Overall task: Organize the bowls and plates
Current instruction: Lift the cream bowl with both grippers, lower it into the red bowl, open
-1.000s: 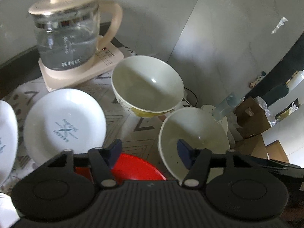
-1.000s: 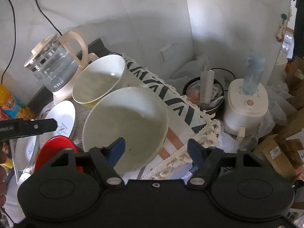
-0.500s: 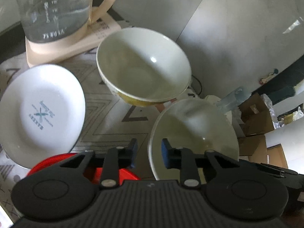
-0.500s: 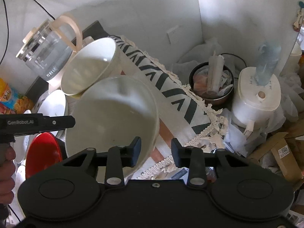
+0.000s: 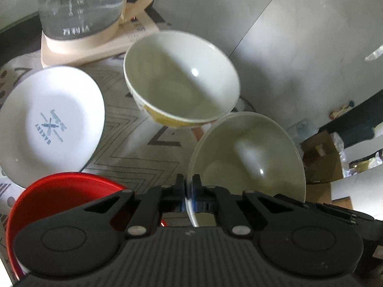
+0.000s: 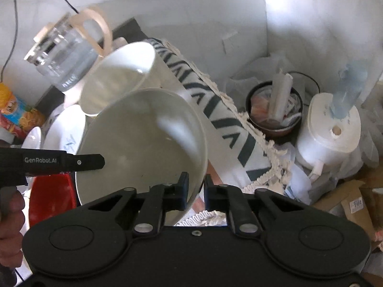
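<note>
A wide white bowl point(image 5: 246, 157) point(image 6: 143, 138) sits nearest on the patterned cloth. My left gripper point(image 5: 190, 191) is shut on its left rim, pads pinching the thin wall. On the opposite rim my right gripper point(image 6: 196, 189) has its jaws closing, one pad inside the bowl and one outside, both against the wall. A deeper white bowl point(image 5: 182, 79) point(image 6: 119, 71) with a yellow band stands just behind it. A white plate point(image 5: 47, 124) point(image 6: 64, 131) printed BAKERY lies to the left, and a red plate point(image 5: 59, 196) point(image 6: 50, 196) lies under my left gripper.
A glass kettle point(image 5: 81, 7) point(image 6: 64, 59) on a cream base stands at the back against the wall. Off the table's right edge are a white appliance point(image 6: 332, 129), a dark pot point(image 6: 275, 110) of rubbish and cardboard boxes point(image 6: 354, 205). A hand point(image 6: 9, 215) holds the left tool.
Both grippers came down and forward onto the near bowl. Their jaws went from wide apart to closed on opposite sides of its rim.
</note>
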Demonstrator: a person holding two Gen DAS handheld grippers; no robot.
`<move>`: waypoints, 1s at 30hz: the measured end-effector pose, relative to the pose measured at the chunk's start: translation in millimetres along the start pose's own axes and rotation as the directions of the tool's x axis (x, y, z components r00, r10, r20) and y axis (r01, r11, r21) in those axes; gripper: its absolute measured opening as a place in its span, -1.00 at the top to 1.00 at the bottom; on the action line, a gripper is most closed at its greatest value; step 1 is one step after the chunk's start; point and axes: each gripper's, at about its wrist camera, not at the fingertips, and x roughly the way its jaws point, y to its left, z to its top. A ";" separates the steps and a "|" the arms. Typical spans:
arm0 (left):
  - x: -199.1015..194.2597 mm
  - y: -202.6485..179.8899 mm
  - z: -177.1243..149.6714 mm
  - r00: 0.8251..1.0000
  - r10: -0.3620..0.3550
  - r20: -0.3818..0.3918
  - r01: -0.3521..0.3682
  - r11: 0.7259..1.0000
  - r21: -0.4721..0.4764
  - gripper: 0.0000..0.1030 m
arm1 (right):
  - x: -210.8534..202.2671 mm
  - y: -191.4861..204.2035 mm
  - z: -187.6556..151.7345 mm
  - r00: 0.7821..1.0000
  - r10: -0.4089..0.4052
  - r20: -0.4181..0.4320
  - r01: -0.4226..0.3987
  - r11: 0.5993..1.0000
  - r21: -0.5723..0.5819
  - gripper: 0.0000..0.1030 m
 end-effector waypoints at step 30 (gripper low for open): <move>-126.6 61.3 -30.3 0.972 0.031 0.233 -0.006 0.994 -0.106 0.92 | -67.1 105.2 12.5 0.976 0.160 0.145 -0.119 0.958 -0.260 0.73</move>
